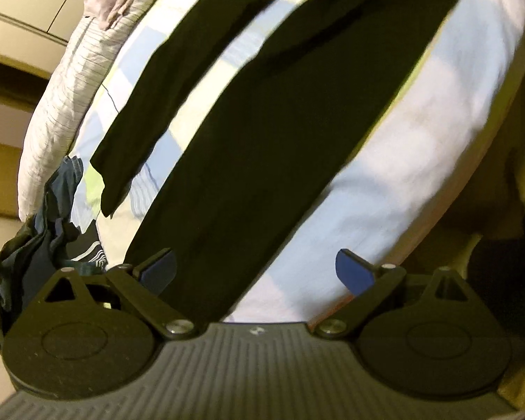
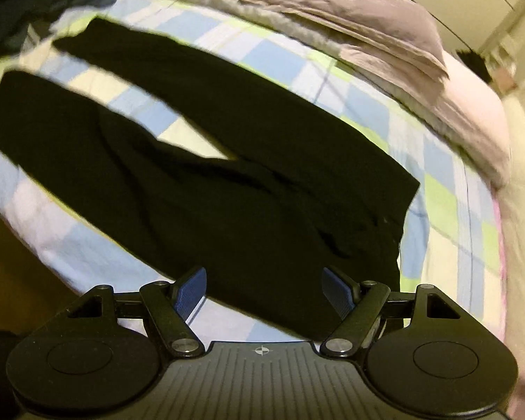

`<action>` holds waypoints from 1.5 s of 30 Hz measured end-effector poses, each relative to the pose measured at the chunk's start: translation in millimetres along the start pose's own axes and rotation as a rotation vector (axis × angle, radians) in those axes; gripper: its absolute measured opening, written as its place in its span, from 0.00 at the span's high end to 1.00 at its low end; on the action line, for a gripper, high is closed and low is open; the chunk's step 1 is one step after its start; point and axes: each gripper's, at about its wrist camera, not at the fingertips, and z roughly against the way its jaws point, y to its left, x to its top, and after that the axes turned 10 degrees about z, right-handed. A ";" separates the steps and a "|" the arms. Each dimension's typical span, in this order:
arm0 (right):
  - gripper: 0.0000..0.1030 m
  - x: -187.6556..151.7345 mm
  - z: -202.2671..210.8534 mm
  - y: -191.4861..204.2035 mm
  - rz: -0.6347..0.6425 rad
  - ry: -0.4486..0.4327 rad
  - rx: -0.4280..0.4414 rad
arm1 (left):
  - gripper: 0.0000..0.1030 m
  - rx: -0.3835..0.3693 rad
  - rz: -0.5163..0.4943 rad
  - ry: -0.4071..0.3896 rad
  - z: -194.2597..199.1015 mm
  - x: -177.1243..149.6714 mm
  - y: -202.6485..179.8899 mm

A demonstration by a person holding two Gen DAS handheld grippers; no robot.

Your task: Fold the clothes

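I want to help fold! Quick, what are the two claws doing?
Left claw: open, holding nothing, above the black trousers.
Right claw: open, holding nothing, above the trousers' waist end.

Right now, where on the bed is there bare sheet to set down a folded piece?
Bare checked sheet lies right of the black trousers' waistband, bordered by the grey bedding behind. A narrow wedge shows between the two legs. The near strip runs along the mattress edge. It is crowded at the leg ends, beside the dark clothes heap.

trousers (image 2: 227, 161) blk | bedsheet (image 2: 280, 59) blue/green/wht checks | pillow (image 2: 367, 10) grey
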 end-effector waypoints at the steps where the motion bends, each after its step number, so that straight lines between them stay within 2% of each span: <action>1: 0.26 3.0 -2.4 6.1 0.016 -0.002 -0.006 | 0.09 0.012 -0.017 -0.001 -9.7 -8.3 4.6; 3: 0.26 8.4 -7.8 17.8 0.046 -0.005 -0.018 | 0.13 0.030 -0.050 -0.001 -29.2 -23.7 12.5; 5: 0.26 6.9 -21.1 24.9 0.064 0.010 -0.034 | 0.26 0.042 -0.083 0.002 -48.7 -38.0 19.0; 11: 0.26 0.9 -58.2 44.7 0.113 0.048 -0.077 | 0.41 0.074 -0.188 -0.032 -93.4 -66.4 28.6; 14: 0.27 -6.3 -71.4 50.2 0.124 0.063 -0.081 | 0.46 0.088 -0.217 -0.045 -109.6 -73.7 33.2; 19: 0.27 -20.8 -89.0 57.2 0.147 0.073 -0.092 | 0.47 0.114 -0.286 -0.092 -118.3 -79.4 34.6; 23: 0.27 -38.1 -102.9 57.6 0.228 0.063 -0.108 | 0.71 0.150 -0.277 -0.109 -121.6 -78.7 33.8; 24: 0.27 -42.8 -106.0 56.5 0.238 0.064 -0.123 | 0.75 0.149 -0.272 -0.105 -122.5 -78.3 32.6; 26: 0.27 -53.5 -110.9 53.1 0.266 0.058 -0.158 | 0.90 0.143 -0.266 -0.091 -123.2 -77.1 29.0; 27: 0.27 -59.6 -114.5 50.8 0.285 0.052 -0.175 | 0.94 0.142 -0.263 -0.085 -123.4 -76.6 26.9; 36: 0.28 -122.7 -157.9 28.7 0.512 0.012 -0.266 | 0.96 0.183 -0.130 -0.012 -119.7 -61.3 28.6; 37: 0.38 -126.5 -162.0 26.4 0.524 0.000 -0.265 | 0.96 0.190 -0.120 -0.006 -118.1 -59.1 29.2; 39: 0.44 -130.2 -168.8 23.2 0.541 -0.028 -0.264 | 0.96 0.203 -0.100 0.005 -114.8 -54.7 30.3; 45: 0.45 -130.8 -179.9 18.4 0.606 -0.093 -0.265 | 0.96 0.240 -0.086 0.032 -104.4 -44.4 33.4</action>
